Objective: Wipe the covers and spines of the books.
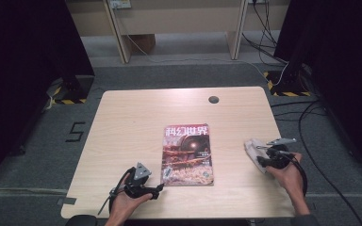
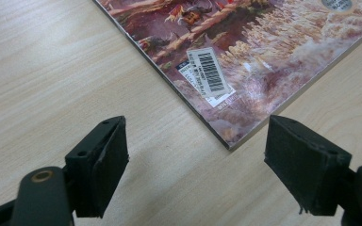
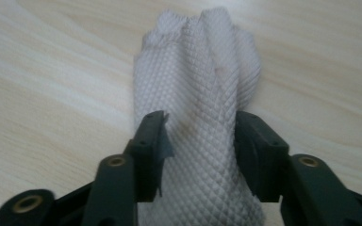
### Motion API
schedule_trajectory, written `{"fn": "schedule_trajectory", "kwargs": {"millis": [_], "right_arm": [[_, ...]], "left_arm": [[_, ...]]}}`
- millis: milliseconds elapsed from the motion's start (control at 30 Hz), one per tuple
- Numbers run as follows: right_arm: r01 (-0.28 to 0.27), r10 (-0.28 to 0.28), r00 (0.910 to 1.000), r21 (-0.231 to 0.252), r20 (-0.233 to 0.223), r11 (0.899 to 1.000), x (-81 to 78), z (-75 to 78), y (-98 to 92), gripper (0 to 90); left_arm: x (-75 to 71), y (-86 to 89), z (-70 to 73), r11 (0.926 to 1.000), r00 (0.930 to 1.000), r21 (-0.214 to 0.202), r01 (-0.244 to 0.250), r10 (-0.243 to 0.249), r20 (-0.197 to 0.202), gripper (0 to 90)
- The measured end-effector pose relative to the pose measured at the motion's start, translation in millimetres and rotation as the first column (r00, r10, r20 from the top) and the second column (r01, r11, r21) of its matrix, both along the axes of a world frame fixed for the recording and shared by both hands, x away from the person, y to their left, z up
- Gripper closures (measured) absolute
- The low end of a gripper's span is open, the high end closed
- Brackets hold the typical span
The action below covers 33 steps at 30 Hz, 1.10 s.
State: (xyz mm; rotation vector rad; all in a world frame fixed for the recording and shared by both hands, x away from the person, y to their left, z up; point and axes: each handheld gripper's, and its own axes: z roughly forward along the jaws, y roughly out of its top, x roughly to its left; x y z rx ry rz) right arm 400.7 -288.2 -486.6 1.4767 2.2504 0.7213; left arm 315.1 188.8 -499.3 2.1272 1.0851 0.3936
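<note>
Pale wood grain runs across the worktop [image 1: 122,141], which stands on grey carpet with dark curtains at either side, and a magazine [image 1: 187,154] with a red cover lies flat near its middle. My right tool [image 3: 199,155] sits at the right side of the worktop, its jaws straddling a bunched white cloth [image 3: 202,94] with a quilted diamond weave. The pads sit right at the folds on both sides, yet I cannot tell whether they already squeeze or merely brush the fabric, so I judge this as the grasping step, caught partway. My left tool [image 2: 195,165] rests low beside the near left corner of the magazine, jaws spread wide with nothing between them, that corner and its barcode label [image 2: 208,71] lying just ahead. Next, I think, the right tool needs to clamp firmly on the wad so the cloth lifts as one piece rather than slipping out in a loose fold, then carry it left toward the magazine. Meanwhile the left tool seems placed to steady or lift the cover, which calls for a low, careful approach to the thin edge.
</note>
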Motion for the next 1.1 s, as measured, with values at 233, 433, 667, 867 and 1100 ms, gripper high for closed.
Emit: {"fn": "schedule_trajectory", "kwargs": {"millis": [233, 433, 667, 867, 1100], "right_arm": [[0.002, -0.002, 1.0, 0.045, -0.01, 0.999, 6.2, -3.3, 8.0, 62.0], [0.001, -0.001, 1.0, 0.067, -0.007, 0.998, 19.9, -4.9, 28.6, 61.3], [-0.005, 0.005, 1.0, 0.08, -0.007, 0.997, 37.2, -6.0, 54.3, 59.1], [-0.004, 0.004, 1.0, 0.073, 0.006, 0.997, 42.1, -5.3, 62.7, 51.4], [-0.025, 0.019, 0.9976, 0.089, 0.067, 0.996, 25.9, 11.5, 61.4, 40.6]], "left_arm": [[1.2, -0.3, -0.8, 1.0, 1.0, 0.003, -0.006, 0.006, -0.001, 21.6], [1.8, -0.1, -1.0, 1.0, 1.0, 0.0, -0.004, 0.004, 0.0, 21.6], [1.8, 0.0, -0.4, 1.0, 1.0, -0.004, -0.002, 0.002, 0.001, 21.6], [0.8, -0.9, -0.2, 1.0, 1.0, -0.006, 0.002, -0.002, 0.002, 21.6], [1.2, 1.0, 0.7, 0.9999, 1.0, -0.016, 0.001, -0.001, 0.004, 21.4]]}}
